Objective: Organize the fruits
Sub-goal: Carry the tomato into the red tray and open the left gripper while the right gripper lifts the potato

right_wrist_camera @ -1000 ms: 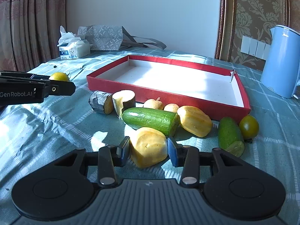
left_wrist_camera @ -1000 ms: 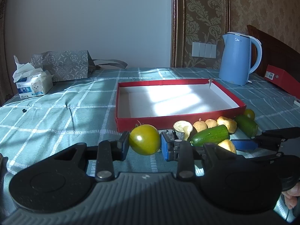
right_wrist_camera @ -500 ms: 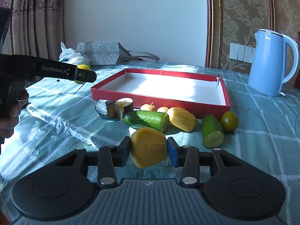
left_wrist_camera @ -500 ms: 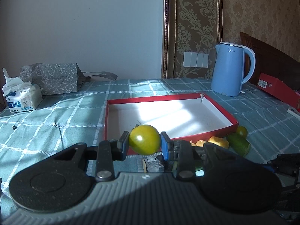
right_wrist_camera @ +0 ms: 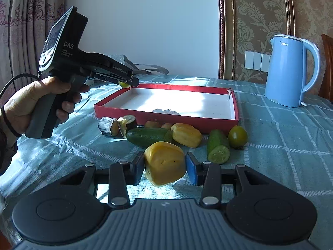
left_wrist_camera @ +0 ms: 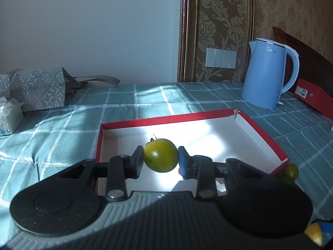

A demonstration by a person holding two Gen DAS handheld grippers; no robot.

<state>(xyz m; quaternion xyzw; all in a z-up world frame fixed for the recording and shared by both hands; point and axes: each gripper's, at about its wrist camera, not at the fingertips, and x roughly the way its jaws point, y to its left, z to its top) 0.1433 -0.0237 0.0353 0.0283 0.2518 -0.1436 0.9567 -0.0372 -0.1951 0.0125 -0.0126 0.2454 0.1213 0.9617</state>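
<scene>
My left gripper (left_wrist_camera: 160, 160) is shut on a green tomato (left_wrist_camera: 160, 155) and holds it over the near left part of the red tray (left_wrist_camera: 262, 134). In the right wrist view the left gripper (right_wrist_camera: 127, 83) hangs above the tray's left corner (right_wrist_camera: 166, 117). My right gripper (right_wrist_camera: 164, 166) is shut on a yellow fruit piece (right_wrist_camera: 164, 162), raised above the cloth in front of the tray. On the cloth lie two cucumber pieces (right_wrist_camera: 148, 136) (right_wrist_camera: 218, 149), another yellow piece (right_wrist_camera: 186, 135), a second green tomato (right_wrist_camera: 237, 136), two dark-skinned chunks (right_wrist_camera: 117, 125) and small brown fruits (right_wrist_camera: 153, 124).
A blue kettle (right_wrist_camera: 288, 71) stands at the back right. A grey patterned bag (left_wrist_camera: 37, 88) and a tissue pack (left_wrist_camera: 8, 115) sit at the back left. A red box (left_wrist_camera: 312, 99) lies at the far right. The table has a teal checked cloth (right_wrist_camera: 291, 145).
My left gripper has lifted the green tomato and carried it forward over the tray. My right gripper has lifted the yellow piece off the cloth and pulled back a little.
</scene>
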